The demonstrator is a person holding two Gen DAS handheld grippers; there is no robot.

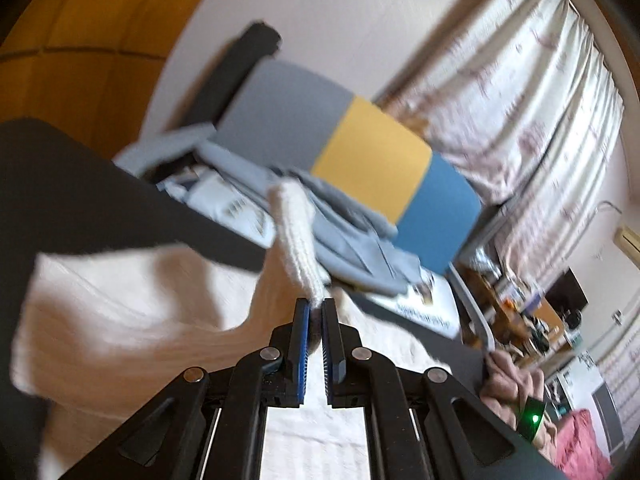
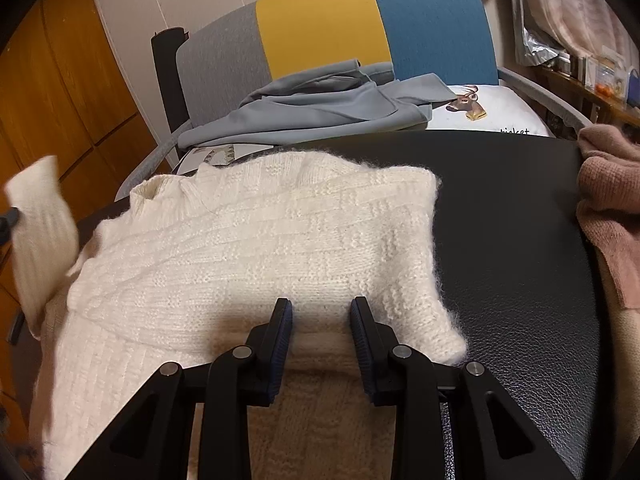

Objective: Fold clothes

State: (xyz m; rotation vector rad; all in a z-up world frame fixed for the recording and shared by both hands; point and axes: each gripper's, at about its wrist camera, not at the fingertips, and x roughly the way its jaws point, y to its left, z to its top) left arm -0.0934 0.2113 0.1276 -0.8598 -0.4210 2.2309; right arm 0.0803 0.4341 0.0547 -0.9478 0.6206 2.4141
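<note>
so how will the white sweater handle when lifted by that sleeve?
Likely floppy: the sleeve pinched in the left gripper sags and bends. Probably light for its bulk, given the fuzzy, loose knit of the sweater. It may drag rather than slide on the black leather-like top.

Left gripper [image 1: 316, 310] clamped shut — right gripper [image 2: 321, 312] parted

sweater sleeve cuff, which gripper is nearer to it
Left. The left gripper is shut on the sleeve cuff, lifting it. The right gripper hangs open over the sweater body, apart from the cuff.
</note>
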